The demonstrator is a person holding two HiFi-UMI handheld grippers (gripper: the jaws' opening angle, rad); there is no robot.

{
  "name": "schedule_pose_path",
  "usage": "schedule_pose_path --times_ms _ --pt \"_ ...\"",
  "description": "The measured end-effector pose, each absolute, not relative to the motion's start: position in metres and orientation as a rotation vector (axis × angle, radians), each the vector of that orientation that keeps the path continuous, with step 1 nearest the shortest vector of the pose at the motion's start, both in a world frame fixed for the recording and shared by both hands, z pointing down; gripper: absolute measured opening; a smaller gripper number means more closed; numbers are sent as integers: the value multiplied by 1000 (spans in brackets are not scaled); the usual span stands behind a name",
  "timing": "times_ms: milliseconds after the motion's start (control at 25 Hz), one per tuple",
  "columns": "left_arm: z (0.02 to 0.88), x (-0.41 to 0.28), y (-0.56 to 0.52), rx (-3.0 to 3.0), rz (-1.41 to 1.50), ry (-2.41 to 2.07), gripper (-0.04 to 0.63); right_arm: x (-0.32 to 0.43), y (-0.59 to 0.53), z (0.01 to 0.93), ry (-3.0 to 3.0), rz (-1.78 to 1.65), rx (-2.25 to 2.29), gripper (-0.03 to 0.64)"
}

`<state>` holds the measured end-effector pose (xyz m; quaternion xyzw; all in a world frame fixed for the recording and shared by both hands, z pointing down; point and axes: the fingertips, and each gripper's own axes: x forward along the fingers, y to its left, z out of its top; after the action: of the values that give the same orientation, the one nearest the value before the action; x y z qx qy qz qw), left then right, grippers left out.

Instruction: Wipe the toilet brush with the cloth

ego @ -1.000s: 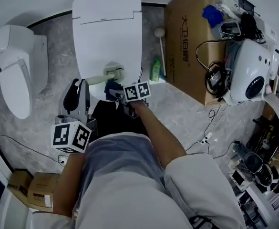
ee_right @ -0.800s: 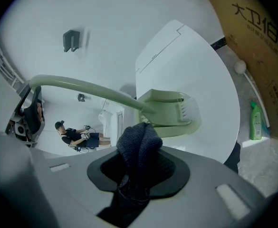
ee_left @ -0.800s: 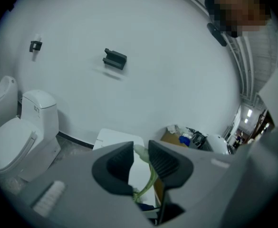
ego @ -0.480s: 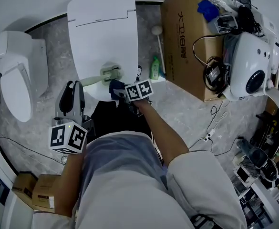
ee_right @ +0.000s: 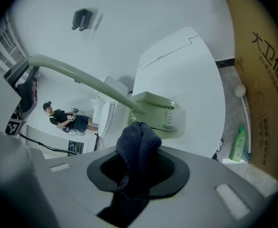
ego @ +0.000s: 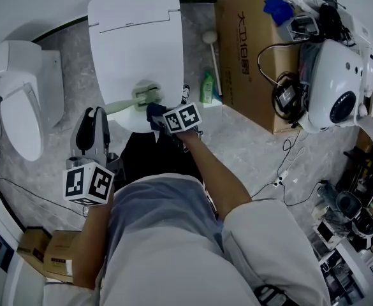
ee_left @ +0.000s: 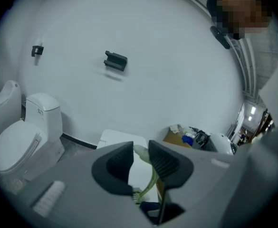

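A pale green toilet brush [ego: 145, 95] hangs over the closed white toilet lid [ego: 135, 37]. Its handle [ego: 118, 106] runs left into my left gripper [ego: 97, 115], which is shut on it. In the left gripper view the handle [ee_left: 141, 151] passes between the jaws of that gripper [ee_left: 139, 159]. My right gripper [ego: 158, 115] is shut on a dark blue cloth [ego: 153, 111] just below the brush head. The cloth [ee_right: 138, 145] bulges out of the right gripper [ee_right: 138, 164] and meets the near edge of the brush head [ee_right: 158, 115].
A second white toilet [ego: 20, 101] stands at the left. A large cardboard box [ego: 250, 50], a green bottle [ego: 207, 91] and a white-headed stick [ego: 213, 53] sit right of the toilet. A white appliance [ego: 336, 101] and floor cables [ego: 282, 177] lie further right.
My right gripper has carried the cloth a little up, closer to the brush head. The left gripper and brush have hardly moved.
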<state>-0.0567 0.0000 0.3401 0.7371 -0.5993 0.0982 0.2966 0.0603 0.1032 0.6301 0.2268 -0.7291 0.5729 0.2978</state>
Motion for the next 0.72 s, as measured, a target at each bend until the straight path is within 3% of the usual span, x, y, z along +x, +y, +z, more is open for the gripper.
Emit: schedule_pose_path --times_ms 720 --pt "341 -56 -3 1963 274 -1611 0 72 102 641 -1844 1546 694 107"
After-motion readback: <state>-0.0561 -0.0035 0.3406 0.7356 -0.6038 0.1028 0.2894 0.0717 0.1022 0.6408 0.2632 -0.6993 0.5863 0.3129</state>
